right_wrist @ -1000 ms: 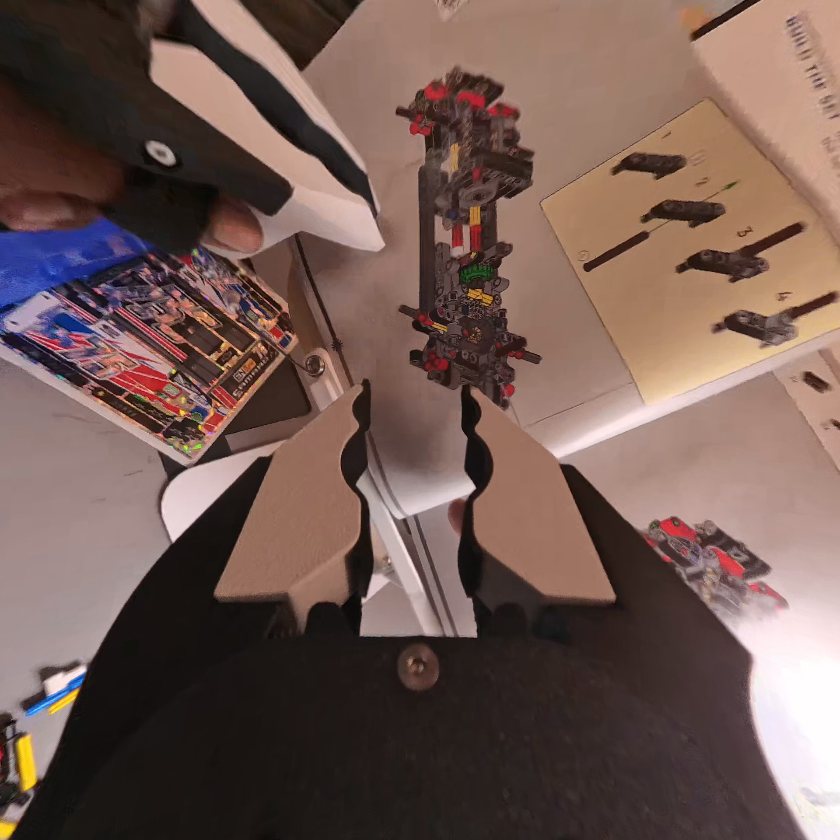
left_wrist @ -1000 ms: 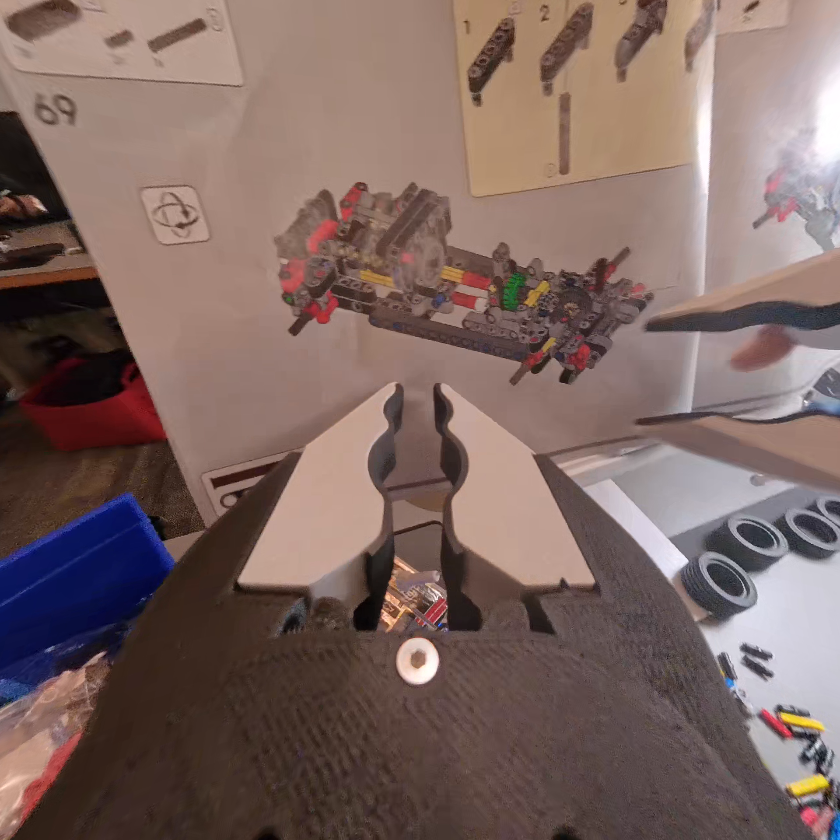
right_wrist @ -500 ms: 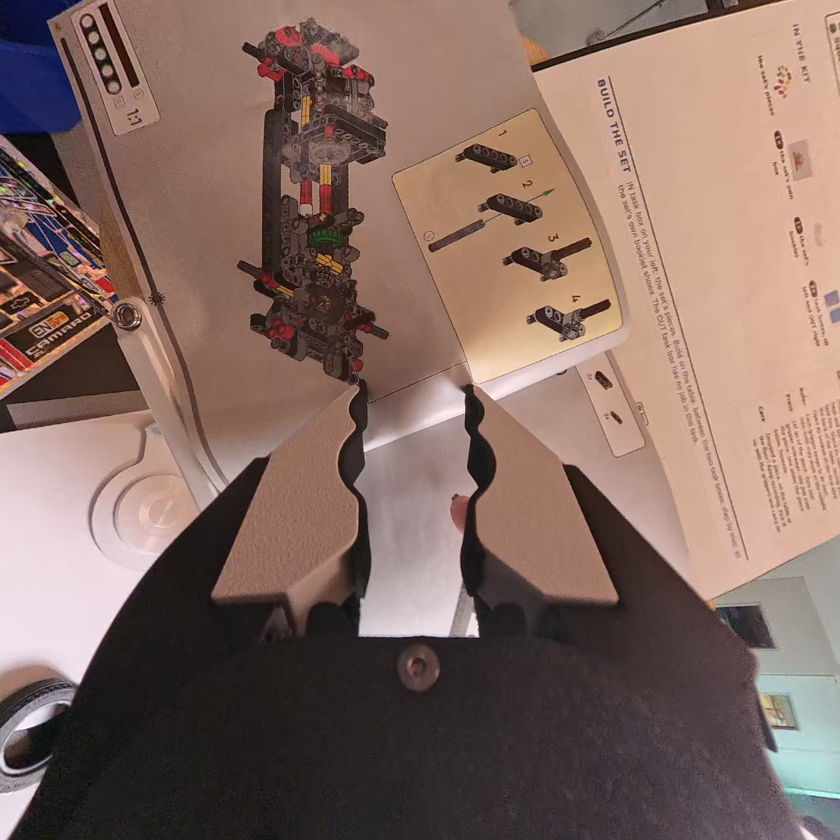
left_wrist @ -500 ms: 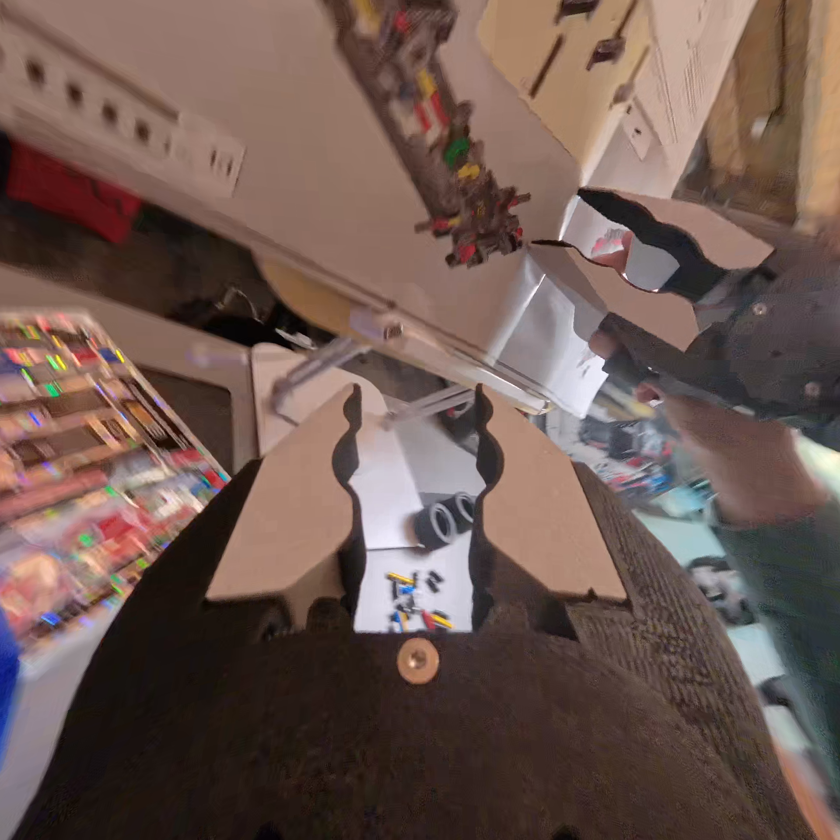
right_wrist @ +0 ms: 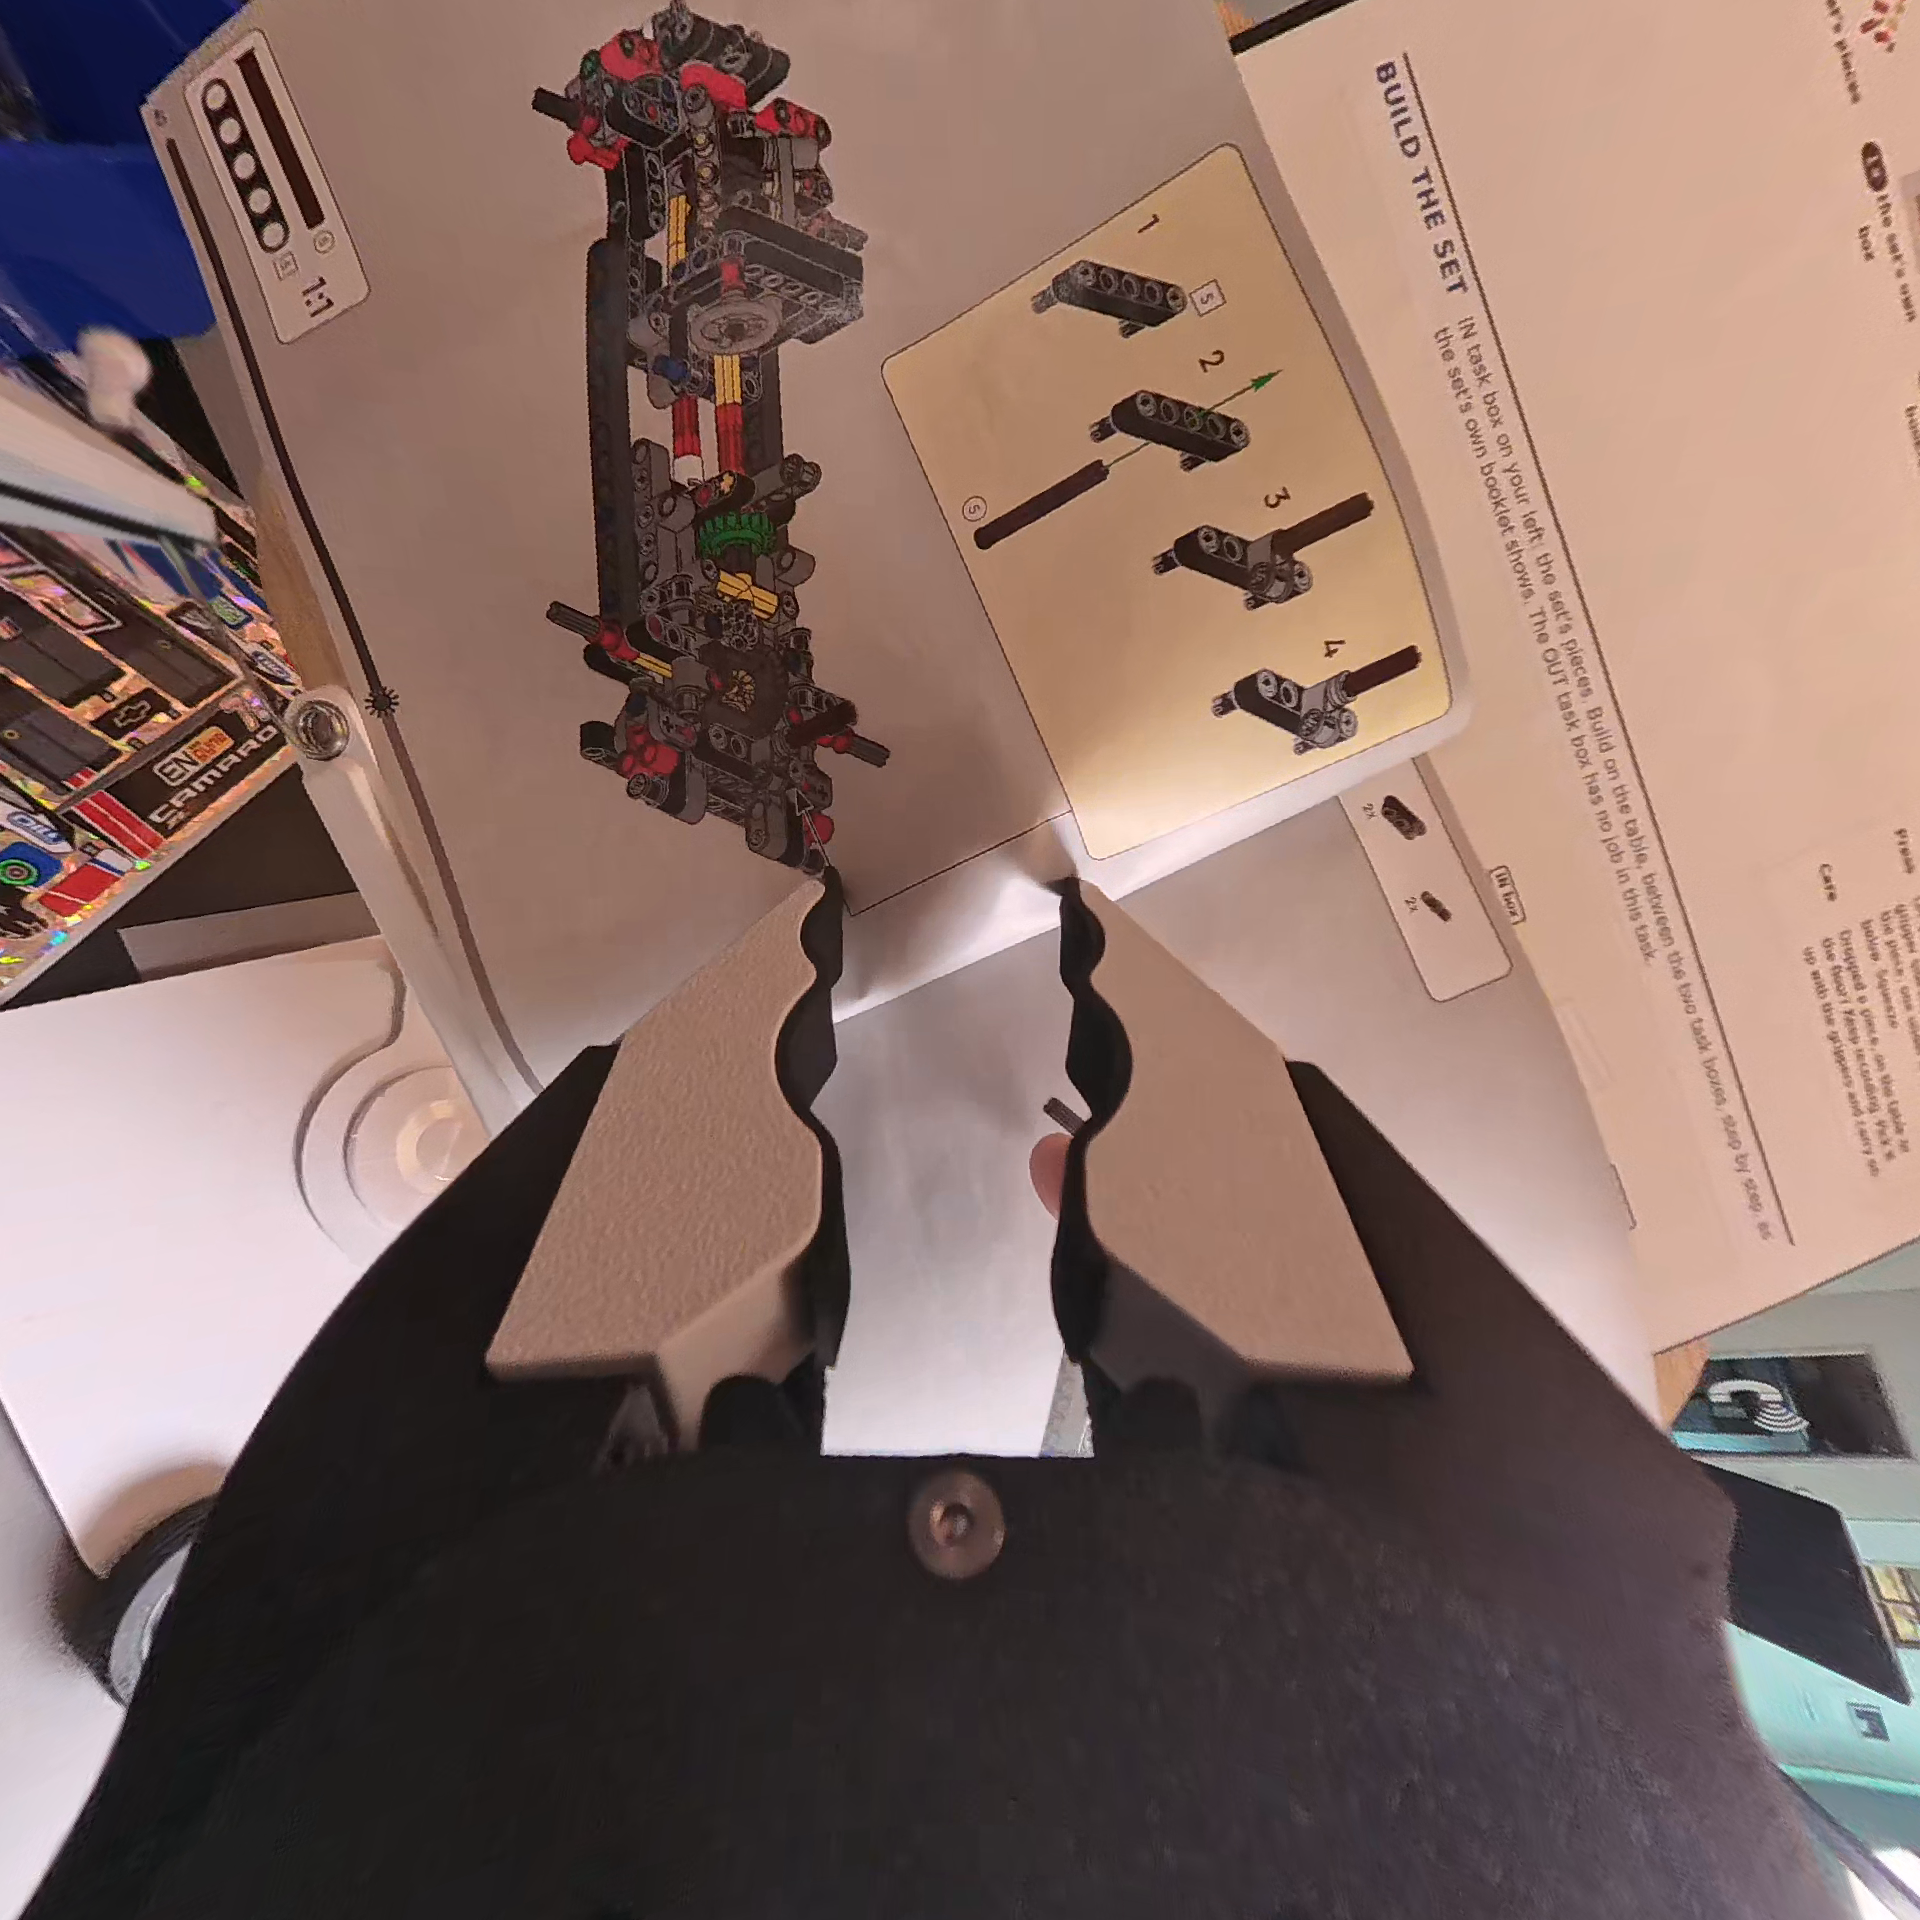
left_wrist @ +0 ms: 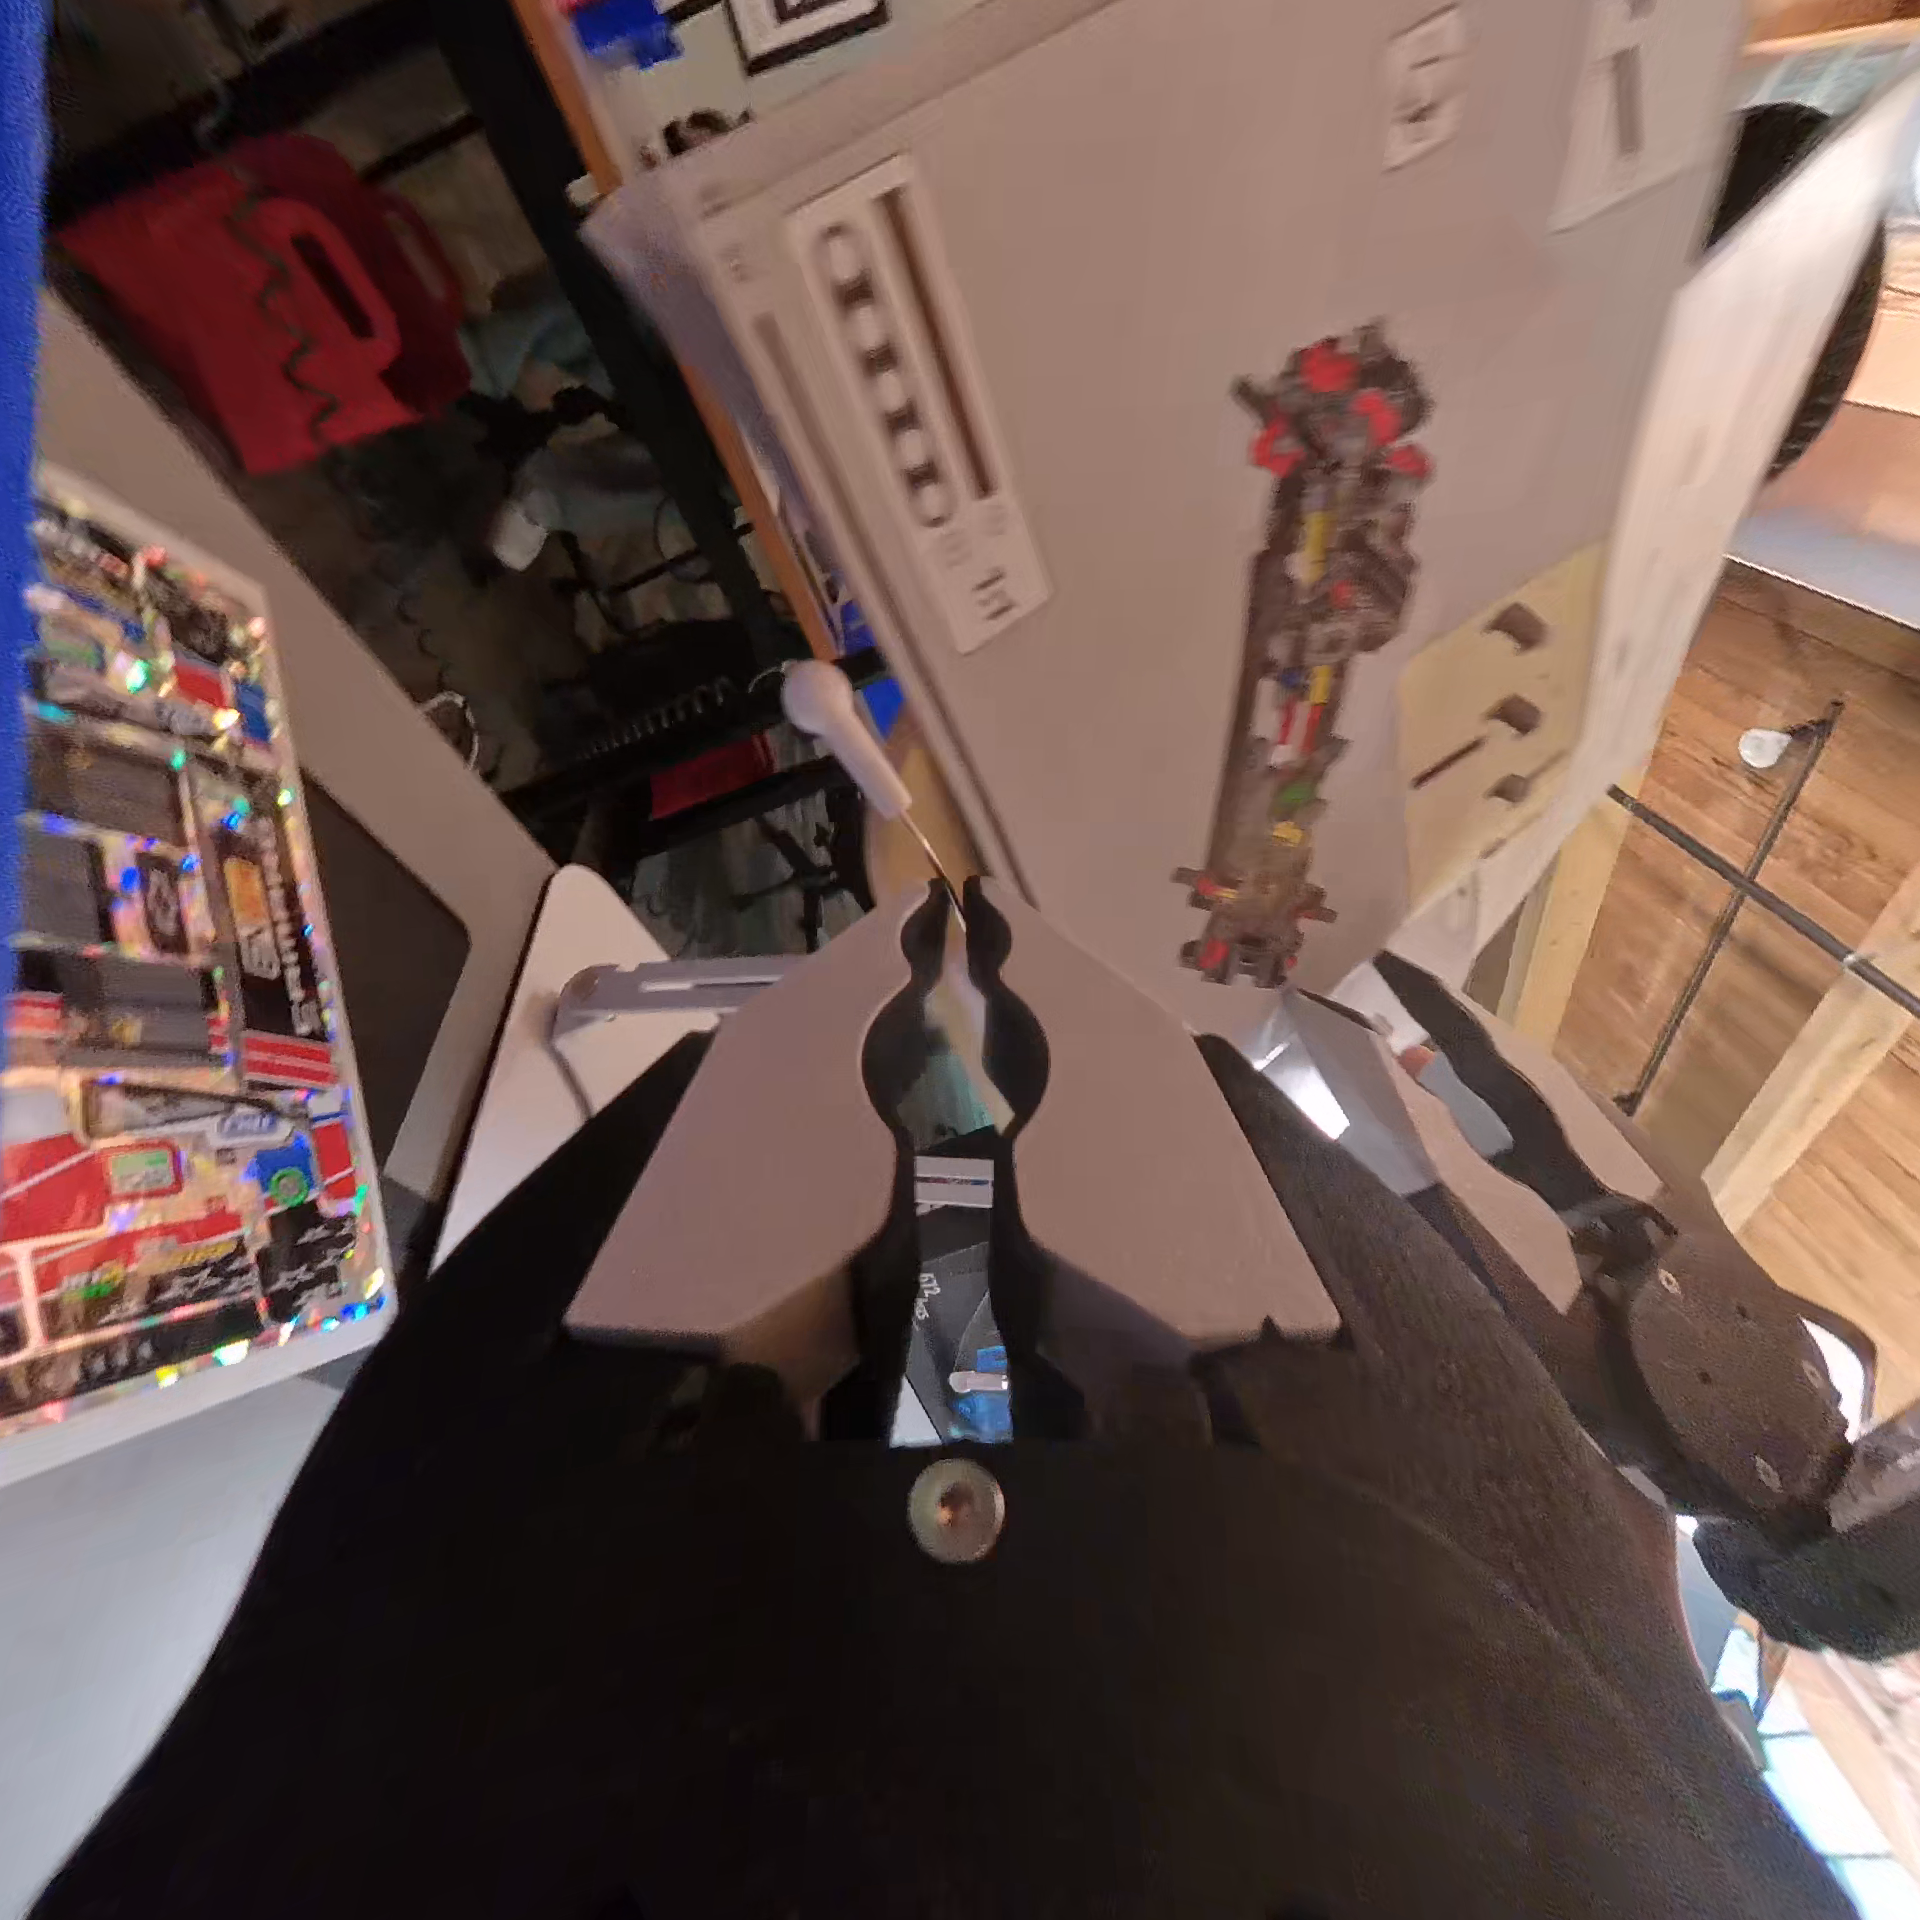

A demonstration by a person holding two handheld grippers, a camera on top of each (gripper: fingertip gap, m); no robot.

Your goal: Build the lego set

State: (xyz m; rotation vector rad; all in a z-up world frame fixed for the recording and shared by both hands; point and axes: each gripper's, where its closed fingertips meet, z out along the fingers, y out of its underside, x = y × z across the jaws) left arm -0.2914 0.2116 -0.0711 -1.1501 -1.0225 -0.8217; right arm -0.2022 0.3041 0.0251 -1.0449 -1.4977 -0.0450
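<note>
Grey pages of the booklet (right_wrist: 499,540) stand on a stand at the back of the tabletop (right_wrist: 156,1122), a page corner lying between the right gripper (right_wrist: 945,894); its jaws are apart and clamp nothing. For a clean turn, one sheet alone should be pinched near its edge and lifted gently. The left gripper (left_wrist: 954,894) has jaws nearly together on a thin wire clip (left_wrist: 847,743).

One instruction booklet (right_wrist: 499,540), one printed sheet (right_wrist: 1662,520), one sticker sheet (left_wrist: 156,997), perhaps one tyre (right_wrist: 135,1621).
</note>
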